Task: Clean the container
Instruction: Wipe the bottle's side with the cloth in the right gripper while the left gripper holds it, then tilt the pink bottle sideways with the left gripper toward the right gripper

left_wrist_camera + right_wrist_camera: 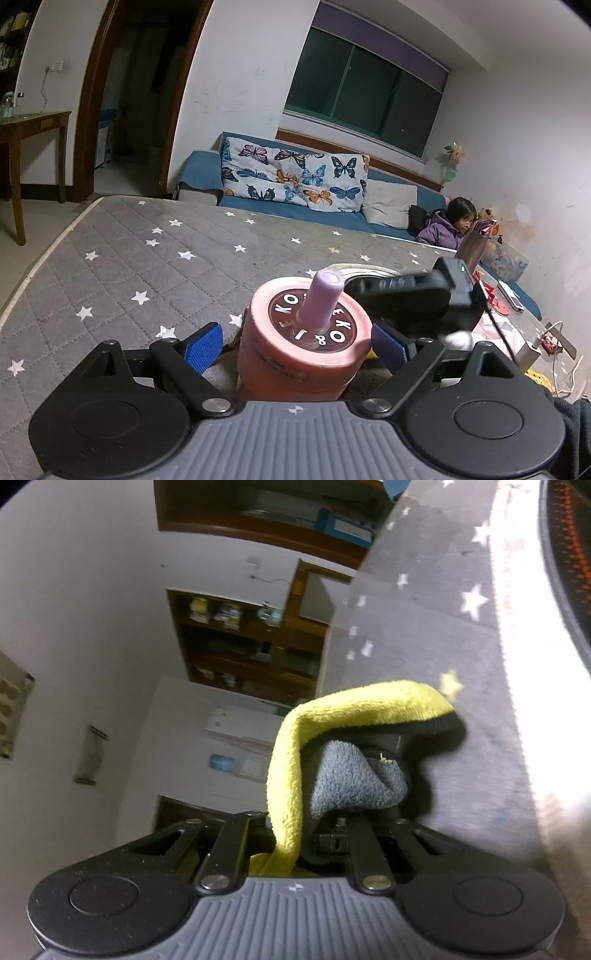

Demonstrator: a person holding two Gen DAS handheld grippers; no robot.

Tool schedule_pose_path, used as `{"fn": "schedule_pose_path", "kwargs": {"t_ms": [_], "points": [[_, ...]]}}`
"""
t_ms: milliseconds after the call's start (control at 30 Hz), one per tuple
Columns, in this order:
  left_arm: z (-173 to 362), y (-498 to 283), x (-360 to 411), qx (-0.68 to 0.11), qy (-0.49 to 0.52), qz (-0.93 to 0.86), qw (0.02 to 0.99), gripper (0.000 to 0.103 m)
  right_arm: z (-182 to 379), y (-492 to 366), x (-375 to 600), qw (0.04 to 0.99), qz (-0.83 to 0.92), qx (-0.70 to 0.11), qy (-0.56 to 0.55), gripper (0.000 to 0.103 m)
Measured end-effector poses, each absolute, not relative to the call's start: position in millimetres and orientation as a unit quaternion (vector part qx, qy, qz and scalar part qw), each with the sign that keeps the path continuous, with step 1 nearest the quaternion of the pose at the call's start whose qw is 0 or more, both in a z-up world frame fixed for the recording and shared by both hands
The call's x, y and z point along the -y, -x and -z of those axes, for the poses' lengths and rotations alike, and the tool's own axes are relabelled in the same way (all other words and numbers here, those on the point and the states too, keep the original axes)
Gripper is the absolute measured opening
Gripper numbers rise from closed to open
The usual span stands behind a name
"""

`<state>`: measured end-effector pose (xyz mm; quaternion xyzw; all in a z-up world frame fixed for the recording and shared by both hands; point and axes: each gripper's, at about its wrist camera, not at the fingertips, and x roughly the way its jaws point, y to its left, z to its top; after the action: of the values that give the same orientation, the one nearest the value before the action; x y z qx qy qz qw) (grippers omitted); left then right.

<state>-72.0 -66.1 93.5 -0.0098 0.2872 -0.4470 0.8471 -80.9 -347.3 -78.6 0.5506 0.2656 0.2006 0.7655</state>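
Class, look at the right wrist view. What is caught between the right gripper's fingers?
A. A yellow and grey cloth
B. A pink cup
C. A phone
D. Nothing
A. In the right wrist view, the right gripper is shut on a yellow and grey cloth, folded and bunched between its fingers; the pink cup sits in the left gripper instead.

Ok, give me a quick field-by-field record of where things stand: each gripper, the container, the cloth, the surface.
left gripper: shut on the pink container, blue pads on both sides
pink container: round, dark lettered lid, lilac spout pointing up
right gripper: shut on the cloth; also visible just behind the container in the left wrist view
cloth: yellow one side, grey the other, folded over the fingers
contact: cloth-to-container touch cannot be told
surface: grey star-print mattress
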Motion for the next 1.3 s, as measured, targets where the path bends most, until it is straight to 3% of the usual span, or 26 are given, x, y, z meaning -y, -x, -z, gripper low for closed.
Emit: {"fn": "schedule_pose_path", "kwargs": {"t_ms": [433, 833, 1300], "points": [[-92.4, 75.1, 64.9, -0.287, 0.015, 0.44, 0.851, 0.09, 71.4, 146.0, 338.9, 0.796, -0.154, -0.293, -0.507, 0.013], [-94.4, 80.9, 58.5, -0.282, 0.013, 0.426, 0.86, 0.089, 24.8, 172.9, 338.2, 0.806, -0.204, -0.188, -0.523, 0.013], [-82.4, 90.6, 16.0, -0.286, 0.009, 0.376, 0.881, 0.092, 57.0, 187.0, 326.5, 0.826, -0.149, -0.26, -0.476, 0.013]]}}
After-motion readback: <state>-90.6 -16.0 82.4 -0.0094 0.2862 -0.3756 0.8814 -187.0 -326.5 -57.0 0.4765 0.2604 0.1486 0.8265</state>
